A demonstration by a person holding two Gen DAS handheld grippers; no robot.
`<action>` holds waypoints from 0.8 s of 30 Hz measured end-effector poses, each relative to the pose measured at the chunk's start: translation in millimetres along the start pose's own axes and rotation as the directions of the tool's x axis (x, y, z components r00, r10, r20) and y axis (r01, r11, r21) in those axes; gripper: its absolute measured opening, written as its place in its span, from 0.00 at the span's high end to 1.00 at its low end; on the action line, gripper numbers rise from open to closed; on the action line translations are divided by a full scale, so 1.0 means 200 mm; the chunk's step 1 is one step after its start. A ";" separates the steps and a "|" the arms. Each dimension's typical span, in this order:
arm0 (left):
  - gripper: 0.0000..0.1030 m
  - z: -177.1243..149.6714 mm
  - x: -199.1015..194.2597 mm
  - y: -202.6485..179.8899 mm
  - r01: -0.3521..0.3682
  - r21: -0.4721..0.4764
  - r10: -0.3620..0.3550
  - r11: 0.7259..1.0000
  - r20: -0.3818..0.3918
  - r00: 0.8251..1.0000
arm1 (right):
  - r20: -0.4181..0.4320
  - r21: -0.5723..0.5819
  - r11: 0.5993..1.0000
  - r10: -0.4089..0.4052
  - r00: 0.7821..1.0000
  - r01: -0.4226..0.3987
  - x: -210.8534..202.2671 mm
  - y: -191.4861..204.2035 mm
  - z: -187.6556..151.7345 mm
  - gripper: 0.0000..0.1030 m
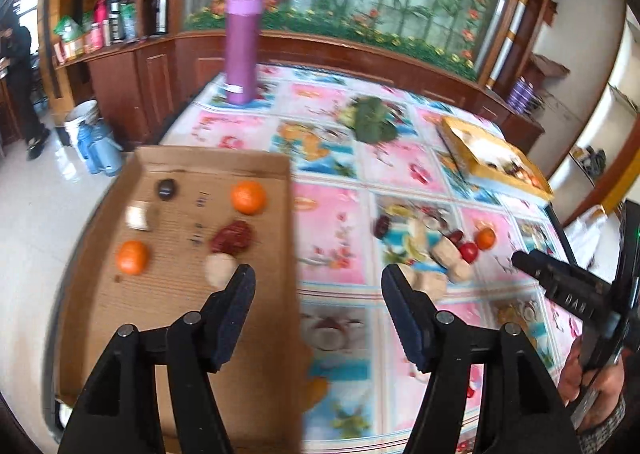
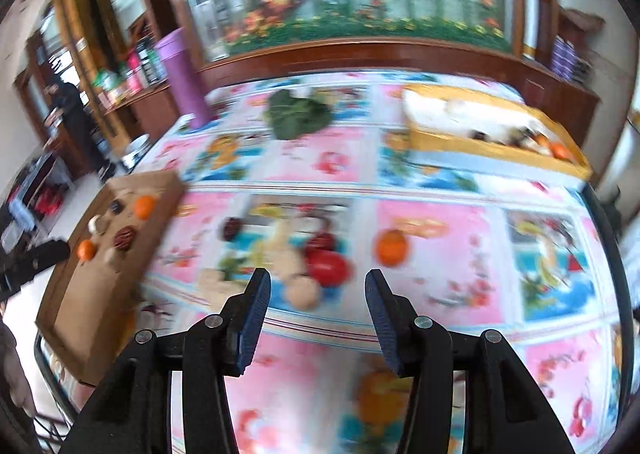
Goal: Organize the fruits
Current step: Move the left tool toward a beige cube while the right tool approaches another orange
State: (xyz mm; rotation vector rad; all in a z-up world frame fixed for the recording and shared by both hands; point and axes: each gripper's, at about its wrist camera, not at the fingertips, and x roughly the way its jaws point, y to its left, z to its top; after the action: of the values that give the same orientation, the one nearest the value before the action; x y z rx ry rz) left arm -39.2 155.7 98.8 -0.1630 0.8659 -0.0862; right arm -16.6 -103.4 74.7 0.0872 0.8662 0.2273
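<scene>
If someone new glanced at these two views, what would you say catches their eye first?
Probably the tall purple bottle standing at the far left of the bright cartoon tablecloth. Next, the brown cardboard tray on the left holding two oranges, and the loose fruit pile mid-table just ahead of the open right gripper.

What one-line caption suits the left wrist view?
Open left gripper above a cardboard tray holding two oranges, loose fruit beyond.

A tablecloth (image 1: 332, 222) of pink and blue picture squares carries a brown cardboard tray (image 1: 180, 294) with two orange fruits (image 1: 248, 196) and a dark red one (image 1: 232, 237), a purple flask (image 1: 241, 46), a green leafy bunch (image 2: 298, 114), a yellow-rimmed box (image 2: 492, 142), and, though blurred, probably a red tomato (image 2: 329, 268).
</scene>
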 end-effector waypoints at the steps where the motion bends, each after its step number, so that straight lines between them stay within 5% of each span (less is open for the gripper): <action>1: 0.37 -0.01 0.03 -0.04 0.012 0.010 -0.012 1.000 -0.013 1.000 | -0.002 0.022 1.000 -0.006 1.000 0.006 -0.01 -0.06 0.00 0.49; 10: 0.37 -0.12 0.22 -0.34 0.073 0.158 -0.061 0.985 -0.079 0.995 | -0.038 0.096 0.995 -0.010 0.999 0.013 0.06 -0.29 -0.05 0.49; 16: 0.38 -0.18 0.24 -0.51 0.117 0.310 -0.098 0.944 -0.077 0.992 | -0.050 0.123 0.992 0.016 0.999 -0.009 0.17 -0.28 -0.04 0.49; 20: 0.48 -0.17 0.26 -0.62 0.127 0.394 -0.116 0.910 -0.053 0.992 | -0.047 0.139 0.990 0.005 0.999 0.001 0.21 -0.29 0.01 0.49; 24: 0.50 -0.12 0.37 -0.65 0.108 0.413 -0.086 0.905 -0.070 0.994 | -0.039 0.156 0.987 -0.023 0.999 0.029 0.27 -0.31 0.07 0.49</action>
State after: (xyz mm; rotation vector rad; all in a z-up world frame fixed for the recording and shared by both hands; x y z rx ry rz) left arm -11.6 15.4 50.3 0.1986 0.8705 -0.3675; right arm 37.8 -151.8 33.4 0.2188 0.9208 0.1368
